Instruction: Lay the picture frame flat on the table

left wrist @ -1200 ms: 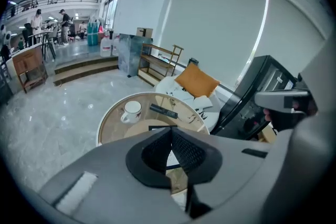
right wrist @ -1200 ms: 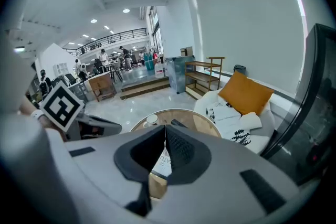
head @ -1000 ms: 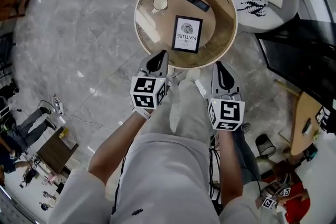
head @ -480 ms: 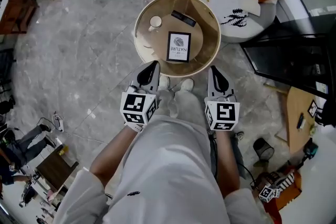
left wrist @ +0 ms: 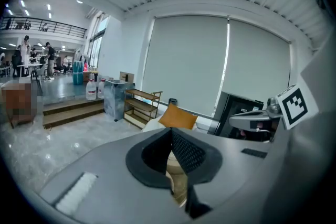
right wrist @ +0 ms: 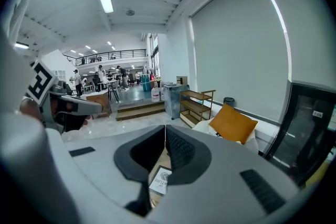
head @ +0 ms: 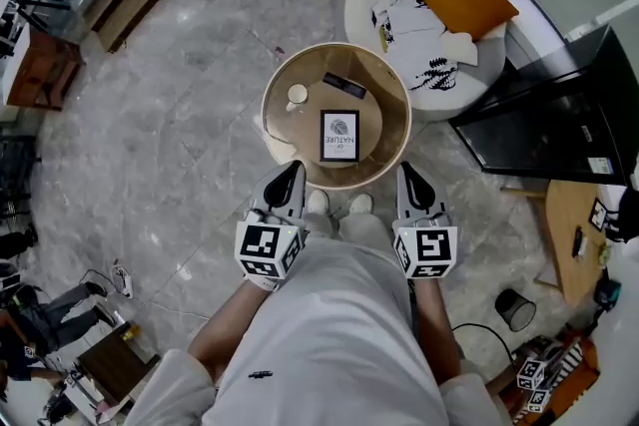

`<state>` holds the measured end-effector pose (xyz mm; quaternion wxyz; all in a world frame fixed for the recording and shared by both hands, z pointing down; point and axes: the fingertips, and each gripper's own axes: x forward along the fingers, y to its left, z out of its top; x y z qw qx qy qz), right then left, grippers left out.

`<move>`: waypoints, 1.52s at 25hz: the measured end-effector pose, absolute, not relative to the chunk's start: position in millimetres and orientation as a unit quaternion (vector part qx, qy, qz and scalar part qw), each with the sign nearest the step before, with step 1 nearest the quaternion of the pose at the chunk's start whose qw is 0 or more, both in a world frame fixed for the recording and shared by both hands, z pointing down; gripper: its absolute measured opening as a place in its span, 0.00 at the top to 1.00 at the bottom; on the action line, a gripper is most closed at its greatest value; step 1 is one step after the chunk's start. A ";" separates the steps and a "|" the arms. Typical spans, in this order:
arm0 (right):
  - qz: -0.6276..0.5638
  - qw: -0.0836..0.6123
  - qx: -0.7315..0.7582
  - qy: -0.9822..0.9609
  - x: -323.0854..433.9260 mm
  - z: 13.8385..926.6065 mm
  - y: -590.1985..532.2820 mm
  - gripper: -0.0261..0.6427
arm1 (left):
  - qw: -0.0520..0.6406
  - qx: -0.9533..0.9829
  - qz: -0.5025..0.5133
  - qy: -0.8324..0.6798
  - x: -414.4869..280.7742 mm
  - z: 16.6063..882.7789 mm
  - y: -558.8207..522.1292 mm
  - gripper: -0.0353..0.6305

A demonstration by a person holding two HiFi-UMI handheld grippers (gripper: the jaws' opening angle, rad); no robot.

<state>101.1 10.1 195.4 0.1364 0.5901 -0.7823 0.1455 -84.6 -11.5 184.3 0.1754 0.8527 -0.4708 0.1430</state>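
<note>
I read the left gripper (head: pixel 291 173) as clenched, jaws together with nothing between them. The right gripper (head: pixel 408 175) is likewise clenched and empty. In the head view both show at the near rim of the round surface (head: pixel 387 130), clear of the picture frame (head: pixel 339 136). The picture frame lies flat, face up, near the middle of the surface. A cup (head: pixel 298 96) and a dark remote (head: pixel 343 86) lie beyond it.

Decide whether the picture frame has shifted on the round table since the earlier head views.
No. The picture frame lies flat in the same spot on the round table, nearer the person than the white cup and black remote.
</note>
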 end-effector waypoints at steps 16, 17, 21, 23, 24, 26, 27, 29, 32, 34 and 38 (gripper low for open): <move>0.120 0.112 0.593 -0.788 94.0 167.3 19.6 0.95 | 0.157 0.872 0.129 -0.446 -71.9 160.9 -1.7 0.94; 0.121 0.109 0.594 -0.788 94.7 166.7 19.9 0.95 | 0.161 0.874 0.130 -0.440 -70.1 160.7 -1.0 0.94; 0.118 0.105 0.597 -0.787 99.0 162.8 18.9 0.95 | 0.159 0.878 0.132 -0.431 -62.8 155.0 0.1 0.94; 0.118 0.105 0.596 -0.787 99.4 162.2 19.4 0.95 | 0.159 0.879 0.132 -0.430 -61.2 153.3 1.4 0.94; 0.119 0.105 0.596 -0.787 99.2 162.2 20.2 0.95 | 0.158 0.879 0.133 -0.430 -61.1 153.1 2.4 0.94; 0.118 0.106 0.595 -0.788 98.6 161.5 20.3 0.95 | 0.157 0.878 0.133 -0.431 -61.5 151.8 2.8 0.94; 0.117 0.106 0.594 -0.789 98.1 160.8 20.1 0.95 | 0.157 0.878 0.132 -0.433 -62.1 150.9 2.8 0.94; 0.115 0.108 0.592 -0.790 97.0 159.7 19.8 0.95 | 0.158 0.877 0.130 -0.434 -63.2 150.2 3.2 0.94; 0.113 0.114 0.589 -0.792 93.4 160.7 19.2 0.95 | 0.160 0.877 0.129 -0.435 -64.7 150.9 3.3 0.94; 0.108 0.122 0.585 -0.795 88.8 162.8 20.5 0.95 | 0.160 0.877 0.130 -0.435 -66.2 151.4 4.7 0.94; 0.107 0.127 0.581 -0.797 86.0 165.8 23.8 0.95 | 0.159 0.876 0.130 -0.436 -65.6 152.4 6.3 0.94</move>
